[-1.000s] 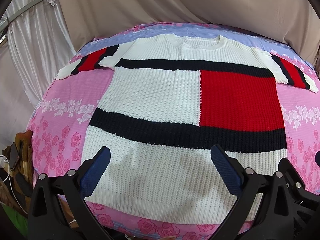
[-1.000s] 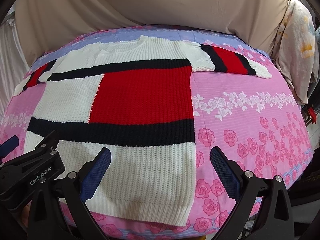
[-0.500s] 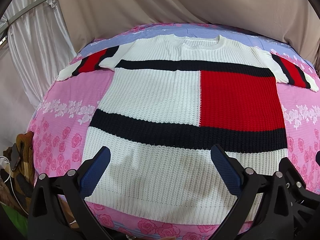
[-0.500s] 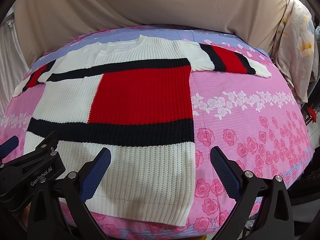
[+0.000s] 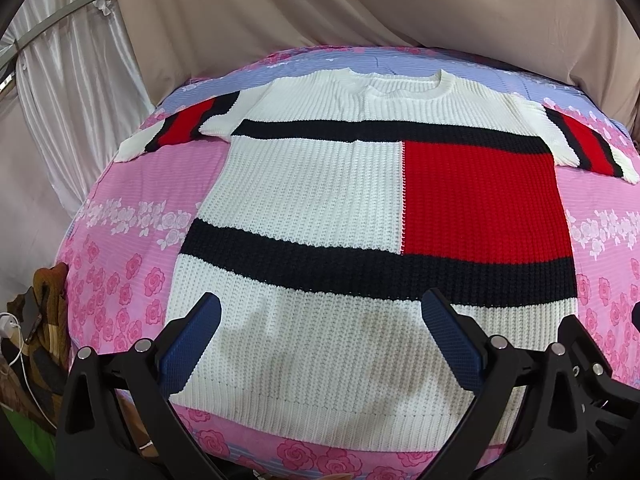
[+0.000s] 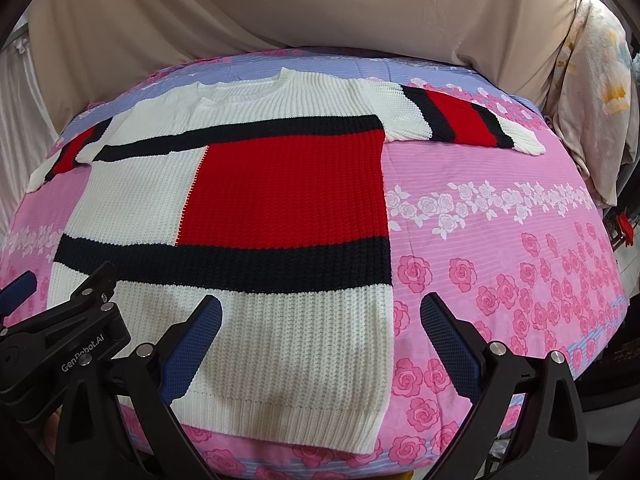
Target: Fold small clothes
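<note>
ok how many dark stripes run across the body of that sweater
2. The upper dark stripe crosses the chest of the knit sweater, just below the collar. The lower dark stripe crosses under the red block, above the white hem.

1. We count one knitted sweater (image 5: 320, 200), laid flat; it also shows in the right wrist view (image 6: 256, 208).
2. On it we count two sleeves, one (image 5: 176, 136) out to each side (image 5: 580, 144), two wide dark bands across the body, and one red block.
3. We count one bed with a pink floral cover (image 6: 500, 240) under the sweater.
4. We count two grippers: left gripper (image 5: 320, 336) and right gripper (image 6: 320, 336), each with two blue-padded fingers spread wide apart, four fingers total.
5. We count one beige backdrop cloth (image 5: 360, 8) behind the bed.
6. We count one white charger with cable (image 5: 10, 326) at the left edge.
</note>
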The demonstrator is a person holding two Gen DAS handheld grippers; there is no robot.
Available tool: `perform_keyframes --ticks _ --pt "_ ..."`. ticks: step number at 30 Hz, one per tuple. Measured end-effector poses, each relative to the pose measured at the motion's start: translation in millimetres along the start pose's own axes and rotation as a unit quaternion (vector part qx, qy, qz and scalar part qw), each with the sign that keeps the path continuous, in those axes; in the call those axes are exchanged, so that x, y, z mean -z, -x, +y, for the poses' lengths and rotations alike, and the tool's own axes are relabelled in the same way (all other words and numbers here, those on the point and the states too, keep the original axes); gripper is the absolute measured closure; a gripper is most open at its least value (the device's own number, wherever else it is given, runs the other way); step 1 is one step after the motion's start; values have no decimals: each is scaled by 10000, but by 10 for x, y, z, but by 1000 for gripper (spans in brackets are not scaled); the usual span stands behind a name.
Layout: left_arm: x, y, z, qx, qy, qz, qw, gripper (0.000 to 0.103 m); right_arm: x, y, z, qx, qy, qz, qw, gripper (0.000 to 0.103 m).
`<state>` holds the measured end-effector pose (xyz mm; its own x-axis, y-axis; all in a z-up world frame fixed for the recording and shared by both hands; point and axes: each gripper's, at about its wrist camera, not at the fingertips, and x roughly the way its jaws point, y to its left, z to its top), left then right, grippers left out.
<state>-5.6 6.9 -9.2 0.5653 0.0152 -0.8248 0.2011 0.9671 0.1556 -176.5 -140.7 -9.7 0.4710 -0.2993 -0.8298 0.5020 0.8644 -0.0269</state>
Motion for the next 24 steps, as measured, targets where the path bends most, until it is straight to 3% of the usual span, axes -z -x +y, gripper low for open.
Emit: perform_keyframes --ticks 24 --pt "-7 -22 31 -14 -27 3 10000 5 -26 -37 12 7 -25 67 10000 5"
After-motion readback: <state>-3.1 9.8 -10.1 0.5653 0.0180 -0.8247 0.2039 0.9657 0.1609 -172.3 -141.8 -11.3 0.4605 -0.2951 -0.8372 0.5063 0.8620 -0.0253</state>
